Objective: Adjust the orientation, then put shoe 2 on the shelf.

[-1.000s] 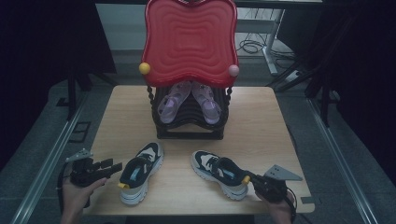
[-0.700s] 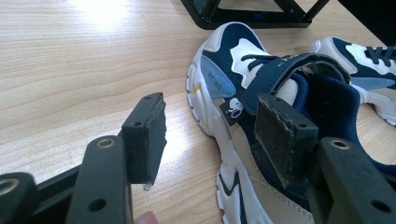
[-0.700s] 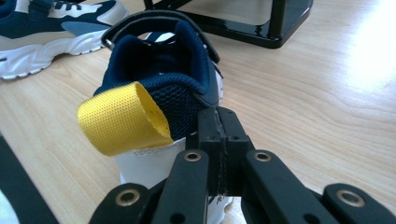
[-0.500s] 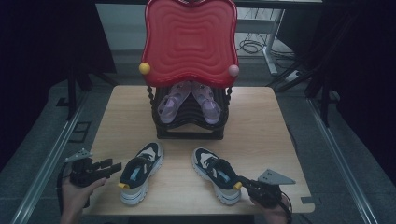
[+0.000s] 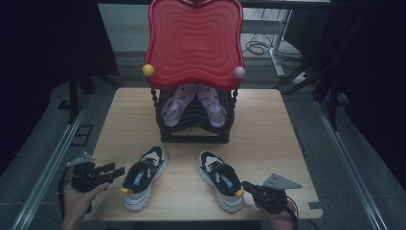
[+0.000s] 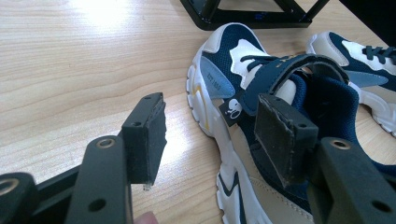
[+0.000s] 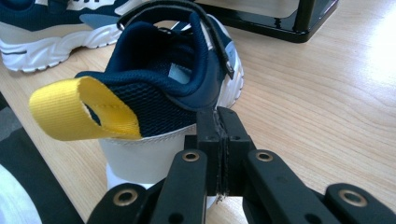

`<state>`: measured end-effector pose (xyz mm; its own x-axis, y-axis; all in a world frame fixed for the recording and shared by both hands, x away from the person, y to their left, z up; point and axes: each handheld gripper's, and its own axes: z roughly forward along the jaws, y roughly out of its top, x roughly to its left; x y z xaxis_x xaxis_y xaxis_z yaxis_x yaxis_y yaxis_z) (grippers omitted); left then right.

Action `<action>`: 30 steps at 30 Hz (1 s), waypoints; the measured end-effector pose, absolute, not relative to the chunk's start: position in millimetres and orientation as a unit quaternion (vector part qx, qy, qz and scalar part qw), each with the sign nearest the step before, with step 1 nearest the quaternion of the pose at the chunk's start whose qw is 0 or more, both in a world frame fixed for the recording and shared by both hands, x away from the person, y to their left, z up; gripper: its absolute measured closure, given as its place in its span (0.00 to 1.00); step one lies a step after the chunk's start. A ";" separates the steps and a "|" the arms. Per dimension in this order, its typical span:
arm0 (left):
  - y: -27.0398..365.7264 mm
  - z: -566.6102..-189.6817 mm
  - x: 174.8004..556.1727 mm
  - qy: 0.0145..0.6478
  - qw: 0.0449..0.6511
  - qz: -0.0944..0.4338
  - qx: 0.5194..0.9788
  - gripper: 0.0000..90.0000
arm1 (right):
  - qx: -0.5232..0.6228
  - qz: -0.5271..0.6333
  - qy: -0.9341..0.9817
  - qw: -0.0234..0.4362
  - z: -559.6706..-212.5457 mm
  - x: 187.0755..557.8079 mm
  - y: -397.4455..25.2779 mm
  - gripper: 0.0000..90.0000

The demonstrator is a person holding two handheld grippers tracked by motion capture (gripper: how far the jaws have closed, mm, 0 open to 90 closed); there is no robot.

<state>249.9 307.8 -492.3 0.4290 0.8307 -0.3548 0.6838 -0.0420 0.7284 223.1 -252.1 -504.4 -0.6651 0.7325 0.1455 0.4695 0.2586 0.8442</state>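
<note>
In the lower middle of the high view, two navy-and-white sneakers lie side by side on the tabletop (image 5: pixel 268 124), below the black rack (image 5: pixel 194 122) with purple sandals (image 5: pixel 194 103). The left tool (image 5: pixel 109 172), at the lower left, is spread wide just beside the left sneaker (image 5: pixel 143 177), gripping nothing. The right tool (image 5: pixel 248 186), at the lower right, is pressed closed and empty just behind the heel of the right sneaker (image 5: pixel 220 179), near its yellow pull loop (image 7: pixel 84 112).

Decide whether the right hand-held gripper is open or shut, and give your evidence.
Shut. In its own view, the right hand-held gripper has both black pads pressed flat together, nothing between them, just behind the right sneaker's heel.
</note>
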 end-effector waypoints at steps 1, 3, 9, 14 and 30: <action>307.1 -491.6 249.7 0.527 0.447 0.082 0.718 0.48 | 0.386 0.473 0.780 0.139 -504.4 223.5 -252.4 0.98; 305.6 -490.0 249.3 0.525 0.448 0.082 0.719 0.48 | 0.387 0.475 0.778 0.139 -504.7 224.2 -253.4 0.96; 300.7 -485.2 248.6 0.516 0.453 0.083 0.723 0.47 | 0.395 0.490 0.764 0.139 -504.1 226.0 -260.1 0.86; 299.0 -483.8 248.0 0.514 0.454 0.084 0.723 0.47 | 0.404 0.500 0.753 0.140 -501.6 228.8 -263.8 0.76; 283.6 -473.3 244.8 0.495 0.463 0.090 0.730 0.48 | 0.400 0.517 0.744 0.143 -485.4 246.7 -265.7 0.68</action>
